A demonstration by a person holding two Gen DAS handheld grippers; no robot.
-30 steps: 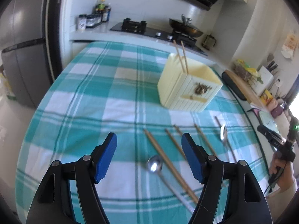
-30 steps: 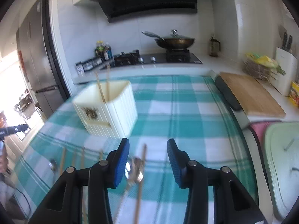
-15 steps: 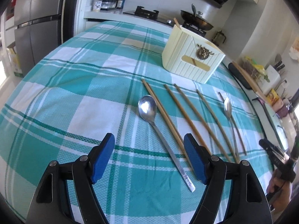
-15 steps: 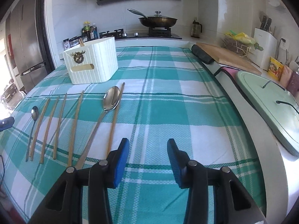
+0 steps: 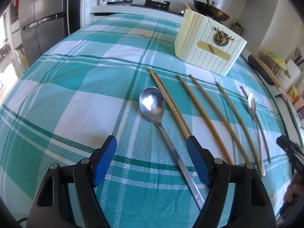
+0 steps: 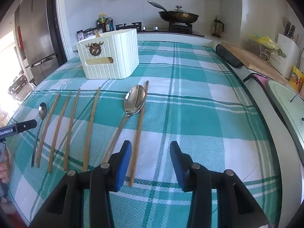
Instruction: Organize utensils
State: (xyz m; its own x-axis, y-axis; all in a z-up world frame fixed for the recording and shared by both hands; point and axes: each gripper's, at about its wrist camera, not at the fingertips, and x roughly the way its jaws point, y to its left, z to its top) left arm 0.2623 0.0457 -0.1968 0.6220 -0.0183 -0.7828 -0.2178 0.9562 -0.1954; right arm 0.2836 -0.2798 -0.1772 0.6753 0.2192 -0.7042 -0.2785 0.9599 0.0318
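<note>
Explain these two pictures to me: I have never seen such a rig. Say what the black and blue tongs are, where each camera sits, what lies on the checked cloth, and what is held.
No robot arm is here. A person holds a hand-held two-finger gripper in each hand, and a fisheye camera on each looks forward along its fingers. One picture looks out from the left gripper, the other from the right gripper. Both are black with blue pads, both stand open, and both hold nothing.

On the teal and white checked tablecloth lie two long-handled steel spoons: one large spoon between the left gripper's fingers, the other spoon near the right gripper. Several loose bamboo chopsticks lie in a row beside them. Behind stands a cream ribbed plastic utensil box with chopstick ends showing above its rim.
</note>
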